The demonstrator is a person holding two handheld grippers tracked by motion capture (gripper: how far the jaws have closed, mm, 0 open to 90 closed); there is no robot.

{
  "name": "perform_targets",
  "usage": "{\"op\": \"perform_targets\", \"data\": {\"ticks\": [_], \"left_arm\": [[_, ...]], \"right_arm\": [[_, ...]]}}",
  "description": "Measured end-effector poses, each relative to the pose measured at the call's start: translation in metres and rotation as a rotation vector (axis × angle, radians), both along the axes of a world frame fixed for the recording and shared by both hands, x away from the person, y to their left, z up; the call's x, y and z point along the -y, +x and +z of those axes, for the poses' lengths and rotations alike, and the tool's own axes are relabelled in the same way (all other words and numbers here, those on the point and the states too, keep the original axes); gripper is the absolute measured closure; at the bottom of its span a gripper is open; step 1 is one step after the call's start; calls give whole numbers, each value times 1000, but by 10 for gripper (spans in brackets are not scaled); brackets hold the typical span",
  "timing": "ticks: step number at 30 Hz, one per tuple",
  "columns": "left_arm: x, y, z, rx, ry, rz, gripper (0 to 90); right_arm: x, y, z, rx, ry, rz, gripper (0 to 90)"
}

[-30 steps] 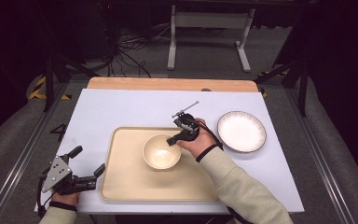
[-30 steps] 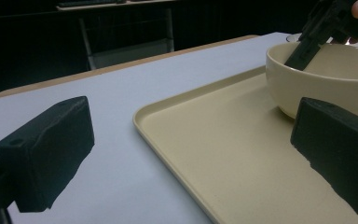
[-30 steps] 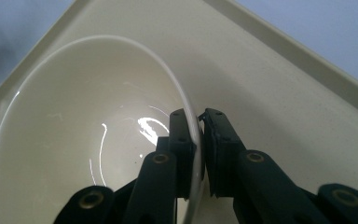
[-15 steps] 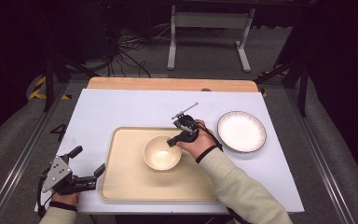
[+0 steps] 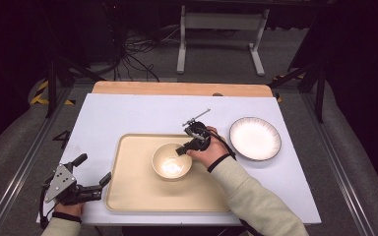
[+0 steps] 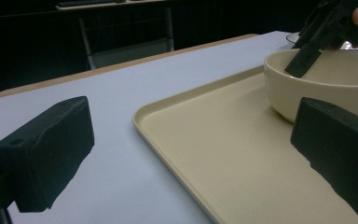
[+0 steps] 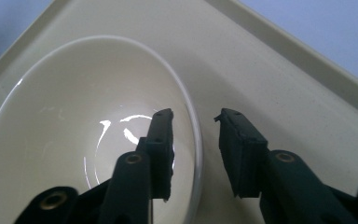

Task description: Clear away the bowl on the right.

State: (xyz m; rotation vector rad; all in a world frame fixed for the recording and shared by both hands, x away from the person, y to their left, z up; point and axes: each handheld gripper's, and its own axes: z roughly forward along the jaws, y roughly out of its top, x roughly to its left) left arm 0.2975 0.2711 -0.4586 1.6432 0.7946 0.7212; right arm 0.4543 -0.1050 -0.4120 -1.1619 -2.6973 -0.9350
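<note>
The left hand-held gripper point(image 5: 91, 186) rests wide open and empty at the table's point(image 5: 128, 113) left edge. On the tray point(image 5: 133, 191), the empty bowl point(image 5: 171, 161) sits released: the right hand-held gripper's point(image 7: 193, 122) jaws have just been opening, straddling its rim without pressing. Next likely withdrawing clear. The plate point(image 5: 255, 138), right, is empty.

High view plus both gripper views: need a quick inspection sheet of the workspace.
Surface: white table, wooden strip along its far edge.
Job's things: cream bowl on beige tray; white plate right of the tray, on the table.
Clutter: nothing seen.
Grippers: right gripper jaws just opened, straddling the bowl's rim, pads off it; left gripper open, resting beside the tray.
Cables: bundle on the floor beyond the table.
Surroundings: dark room, white stand behind.
</note>
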Motion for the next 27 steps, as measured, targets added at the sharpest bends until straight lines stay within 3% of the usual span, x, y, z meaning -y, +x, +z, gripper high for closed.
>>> {"op": "perform_targets", "data": {"ticks": [6,15,27], "left_arm": [[0,0,0,-2,-3,2,2],[0,0,0,0,-1,2,2],[0,0,0,-3,-5,6,2]], "right_arm": [[0,-6,11,52,-3,12,586],[10,-19,36,187,14,19,476],[30,-35,53,285,48,52,431]]}}
